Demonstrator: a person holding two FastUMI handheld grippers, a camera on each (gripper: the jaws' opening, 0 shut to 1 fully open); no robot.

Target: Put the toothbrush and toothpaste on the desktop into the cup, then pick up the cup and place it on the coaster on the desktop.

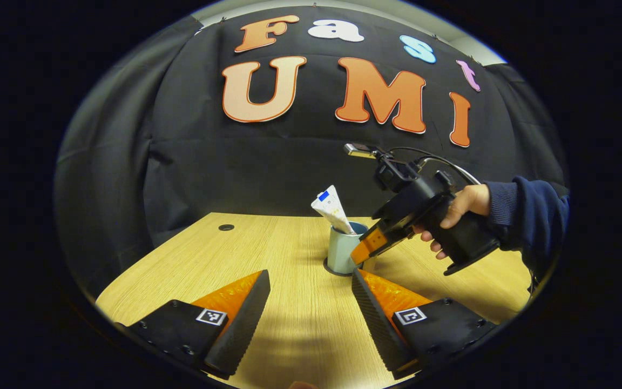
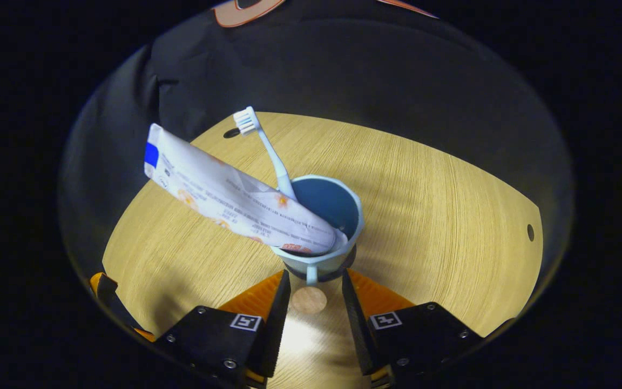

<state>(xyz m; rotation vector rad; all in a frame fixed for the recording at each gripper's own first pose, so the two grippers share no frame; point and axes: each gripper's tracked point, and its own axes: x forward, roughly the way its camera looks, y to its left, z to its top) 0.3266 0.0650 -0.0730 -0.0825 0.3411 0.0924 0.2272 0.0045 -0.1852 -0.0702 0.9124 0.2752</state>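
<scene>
Wooden desktop [image 2: 430,216] bears cup [image 2: 338,216] on dark coaster [image 1: 326,266].

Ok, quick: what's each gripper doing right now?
Left gripper: open, holding nothing.
Right gripper: open, fingers either side of the cup handle, not gripping.

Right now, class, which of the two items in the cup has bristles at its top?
The toothbrush: thin handle, bristled head. The toothpaste is a flat tube leaning over the cup rim.

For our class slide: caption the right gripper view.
Open hand-held gripper facing pale blue cup holding white toothpaste tube and toothbrush.
</scene>
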